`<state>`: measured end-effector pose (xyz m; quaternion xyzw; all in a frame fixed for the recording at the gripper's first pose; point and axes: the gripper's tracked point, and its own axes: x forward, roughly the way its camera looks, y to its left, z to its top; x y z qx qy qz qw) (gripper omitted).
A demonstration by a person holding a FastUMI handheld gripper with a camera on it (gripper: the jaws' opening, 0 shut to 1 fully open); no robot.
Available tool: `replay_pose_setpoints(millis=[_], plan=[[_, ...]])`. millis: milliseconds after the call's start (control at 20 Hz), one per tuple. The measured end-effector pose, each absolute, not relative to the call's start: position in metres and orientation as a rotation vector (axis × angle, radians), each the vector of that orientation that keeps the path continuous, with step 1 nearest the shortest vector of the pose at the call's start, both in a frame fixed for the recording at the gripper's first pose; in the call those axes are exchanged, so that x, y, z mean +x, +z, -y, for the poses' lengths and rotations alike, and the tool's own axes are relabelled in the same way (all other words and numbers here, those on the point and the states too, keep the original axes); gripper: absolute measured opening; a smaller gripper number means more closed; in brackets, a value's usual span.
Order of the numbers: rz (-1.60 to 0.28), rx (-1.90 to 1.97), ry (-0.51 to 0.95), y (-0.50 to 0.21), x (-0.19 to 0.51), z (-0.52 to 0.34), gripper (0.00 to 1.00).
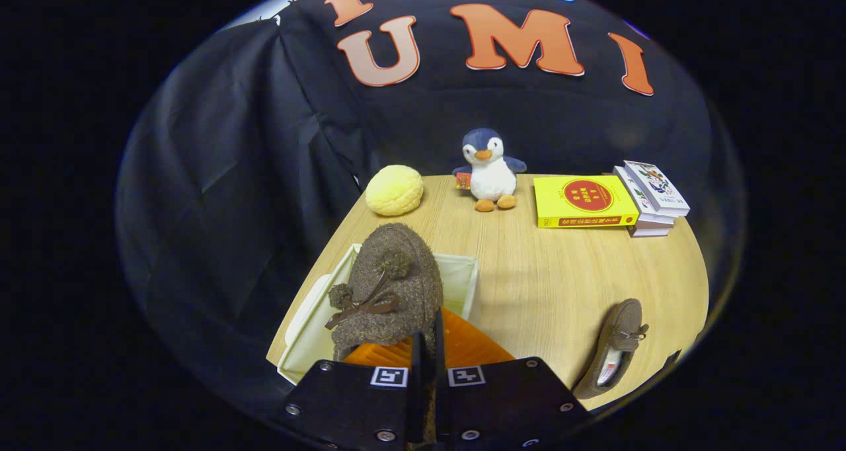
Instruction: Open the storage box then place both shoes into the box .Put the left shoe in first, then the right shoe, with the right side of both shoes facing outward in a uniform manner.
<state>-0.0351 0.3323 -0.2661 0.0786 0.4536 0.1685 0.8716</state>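
Note:
A brown fuzzy shoe point(390, 286) with a bow and pom-poms hangs toe-up just ahead of my gripper point(428, 345), whose fingers are shut on its rim. The shoe hovers over the open white storage box point(462, 276), which sits near the table's left edge. I cannot tell whether the shoe touches the box floor. The box's lid point(310, 305) lies along its left side. The second brown shoe point(615, 348) lies on its side on the wooden table to the right, its insole showing.
A yellow bun-shaped plush point(394, 190), a penguin toy point(489, 171), a yellow book point(583, 202) and a stack of books point(651, 196) line the table's far edge. Bare tabletop point(548, 279) lies between the box and the second shoe.

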Motion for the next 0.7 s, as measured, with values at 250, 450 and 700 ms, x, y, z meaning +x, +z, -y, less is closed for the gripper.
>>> replay_pose_setpoints(millis=[250, 450, 700], plan=[[-1.073, 0.146, 0.32, -0.309, -0.043, -0.38, 0.08], [-1.167, 0.132, 0.263, -0.342, -0.044, -0.396, 0.08], [-1.292, 0.166, 0.212, -0.378, -0.054, -0.418, 0.08]])
